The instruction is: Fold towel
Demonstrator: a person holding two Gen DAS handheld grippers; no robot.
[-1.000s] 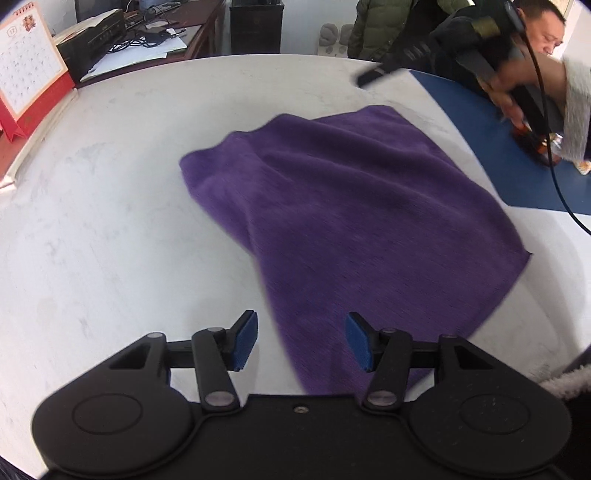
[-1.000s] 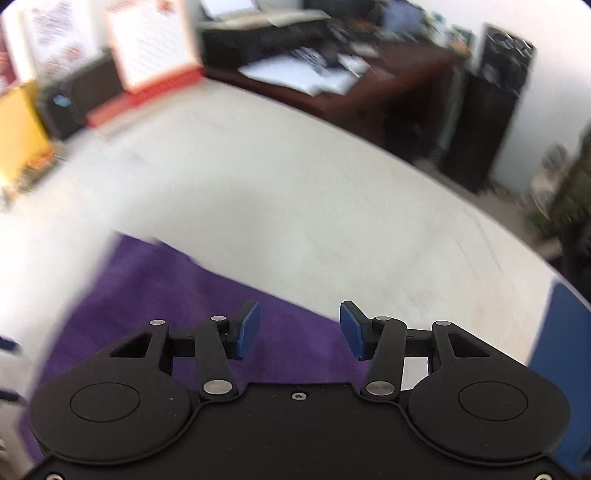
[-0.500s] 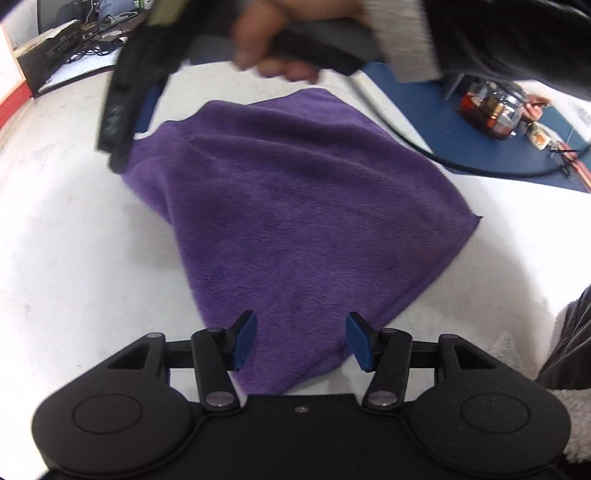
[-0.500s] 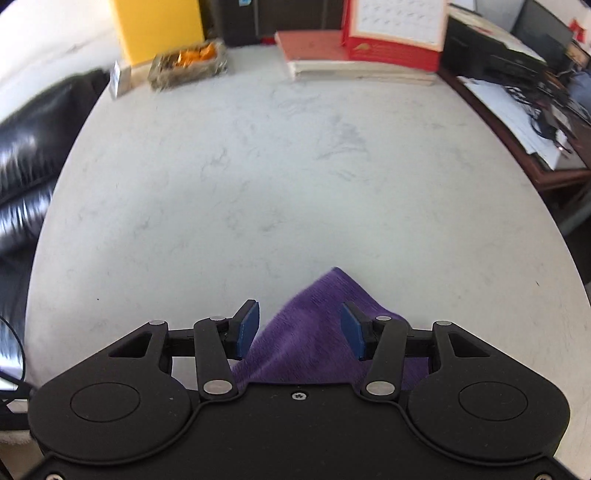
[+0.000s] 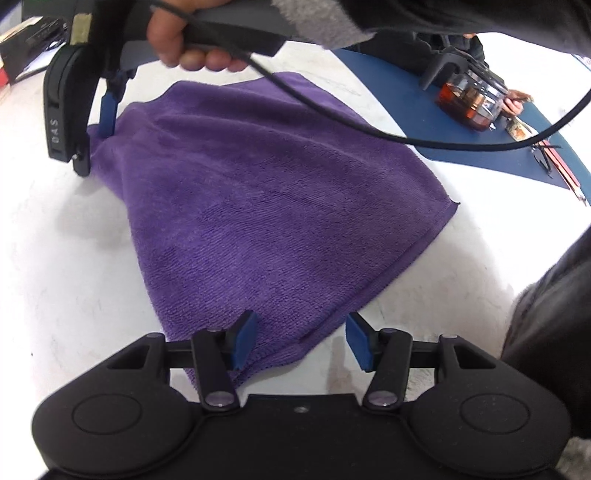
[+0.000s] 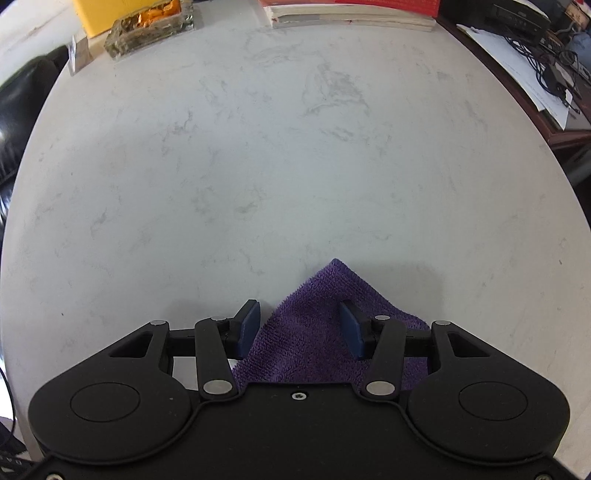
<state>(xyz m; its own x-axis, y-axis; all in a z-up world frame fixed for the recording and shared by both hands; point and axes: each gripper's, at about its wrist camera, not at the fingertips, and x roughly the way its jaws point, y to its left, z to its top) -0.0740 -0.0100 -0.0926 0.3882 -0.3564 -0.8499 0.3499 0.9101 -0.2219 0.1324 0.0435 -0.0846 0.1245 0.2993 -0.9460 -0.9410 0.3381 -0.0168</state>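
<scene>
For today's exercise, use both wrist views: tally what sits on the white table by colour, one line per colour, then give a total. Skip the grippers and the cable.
Purple: 1, the towel
Blue: 1, the mat
Yellow: 1, the box
Clear glass: 2, the teapot and the dish
Total: 5

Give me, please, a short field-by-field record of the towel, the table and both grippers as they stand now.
towel: purple, lying on the table, looks already folded with doubled edges
table: white marbled top
left gripper: open, over the towel's near corner, jaws either side of it, pads not pressing
right gripper: open, over the far corner, one pad above the cloth, the other above the table
hand: holds the right gripper's handle
blue mat: beyond the towel, bearing a glass pot
far edge: books, glass tray
</scene>
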